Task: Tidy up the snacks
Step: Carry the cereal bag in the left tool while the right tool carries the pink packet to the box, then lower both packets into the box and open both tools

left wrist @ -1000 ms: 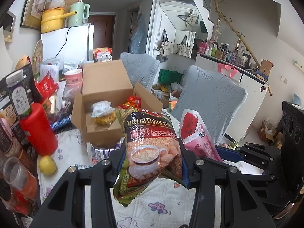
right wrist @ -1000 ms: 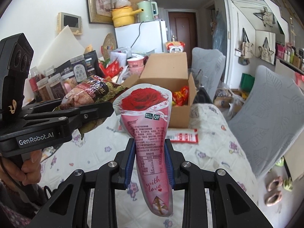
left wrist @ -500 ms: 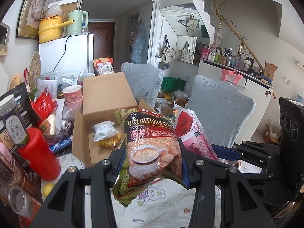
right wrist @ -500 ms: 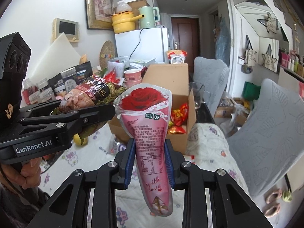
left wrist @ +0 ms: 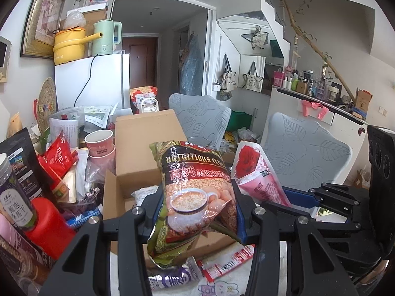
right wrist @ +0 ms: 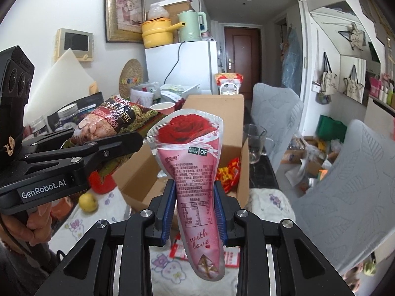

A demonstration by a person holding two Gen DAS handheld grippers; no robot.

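My left gripper (left wrist: 196,212) is shut on a green and gold cereal bag (left wrist: 195,192), held up in front of an open cardboard box (left wrist: 145,153). The box holds a small white packet (left wrist: 143,194) and red snack packs (right wrist: 230,172). My right gripper (right wrist: 195,204) is shut on a pink cone-shaped pouch with a red rose (right wrist: 195,162), upright before the same box (right wrist: 217,113). In the right wrist view the left gripper (right wrist: 118,145) with the cereal bag (right wrist: 111,123) hangs just left of the pouch. The pouch (left wrist: 256,172) also shows right of the cereal bag.
Jars, a red bottle (left wrist: 47,224), paper cups (left wrist: 100,143) and snack bags crowd the table's left side. A yellow lemon (right wrist: 87,202) and flat packets (left wrist: 222,264) lie on the patterned cloth (right wrist: 163,268). Two grey chairs (left wrist: 306,153) stand right; a white fridge (left wrist: 93,81) stands behind.
Both grippers have moved forward toward the cardboard box and risen a little, still holding their bags. The box now looms larger and closer behind them.
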